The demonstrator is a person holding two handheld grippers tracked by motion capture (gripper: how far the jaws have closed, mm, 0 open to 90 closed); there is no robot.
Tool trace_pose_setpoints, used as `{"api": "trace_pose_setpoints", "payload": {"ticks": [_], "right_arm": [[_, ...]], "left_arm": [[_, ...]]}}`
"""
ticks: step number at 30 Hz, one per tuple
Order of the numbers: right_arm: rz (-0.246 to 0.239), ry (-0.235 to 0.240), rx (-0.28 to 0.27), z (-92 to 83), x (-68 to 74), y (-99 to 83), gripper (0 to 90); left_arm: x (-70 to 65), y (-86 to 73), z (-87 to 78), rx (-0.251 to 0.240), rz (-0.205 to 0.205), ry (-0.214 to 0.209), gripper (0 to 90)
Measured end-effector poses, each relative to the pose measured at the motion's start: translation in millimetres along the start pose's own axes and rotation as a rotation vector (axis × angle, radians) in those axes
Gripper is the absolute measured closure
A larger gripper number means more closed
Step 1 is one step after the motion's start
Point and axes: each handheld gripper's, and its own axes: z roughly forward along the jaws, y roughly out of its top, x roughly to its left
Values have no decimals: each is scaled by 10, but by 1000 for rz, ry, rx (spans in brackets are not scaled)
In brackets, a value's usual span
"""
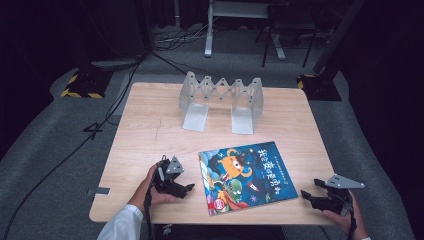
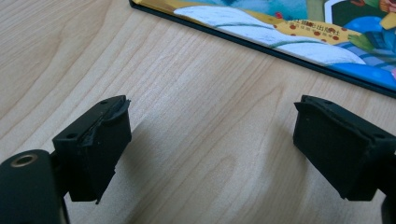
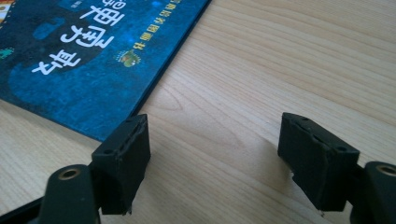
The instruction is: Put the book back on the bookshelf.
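On the wooden table (image 1: 150,135), everything is placed here relative to the one picture book (image 1: 247,176).

Hidden or cut off: in the left gripper view the book (image 2: 280,39) shows as a corner strip along the top edge, the rest out of frame; in the right gripper view its blue cover (image 3: 88,56) runs off the top and left. In the high view the person's forearms are cut by the bottom edge. The small print on the cover is too fine to read.

Book: it lies flat and closed, cover up, near the table's front edge, turned slightly askew. The cover is dark blue with an orange cartoon creature, a green one below it, large white characters down its right side and a round red badge at the near-left corner.

Left gripper (image 1: 186,189): just left of the book, low over the table, jaws spread wide with bare wood between them (image 2: 210,140); nothing held.

Right gripper (image 1: 311,192): just right of the book's near-right corner, at the table's edge, jaws spread, nothing between them (image 3: 215,154).

Bookstand (image 1: 221,100): behind the book, well apart, near the far edge; grey, expanding, upright.

Count: one book, one bookstand, two grippers, two hands.
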Motion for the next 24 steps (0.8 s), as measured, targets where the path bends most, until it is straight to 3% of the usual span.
{"api": "trace_pose_setpoints", "payload": {"ticks": [5, 10, 12, 15, 18, 21, 24], "right_arm": [[-22, 23, 3, 5, 29, 11, 269], [-62, 60, 23, 6, 81, 37, 266], [-53, 60, 26, 7, 88, 45, 275], [-36, 68, 25, -1, 94, 54, 285], [-33, 109, 25, 10, 126, 74, 271], [-79, 112, 40, 50, 220, 106, 269], [-94, 134, 48, 93, 284, 155, 271]], "left_arm": [[89, 79, 69, 0, 11, -9, 108], [152, 176, 126, -12, 20, -28, 171], [158, 219, 126, -39, 37, -20, 176], [205, 342, 114, -103, 13, -56, 176], [244, 474, 148, -142, 11, -79, 178], [270, 612, 291, -114, 24, -105, 165], [305, 734, 478, -86, 39, -117, 166]]}}
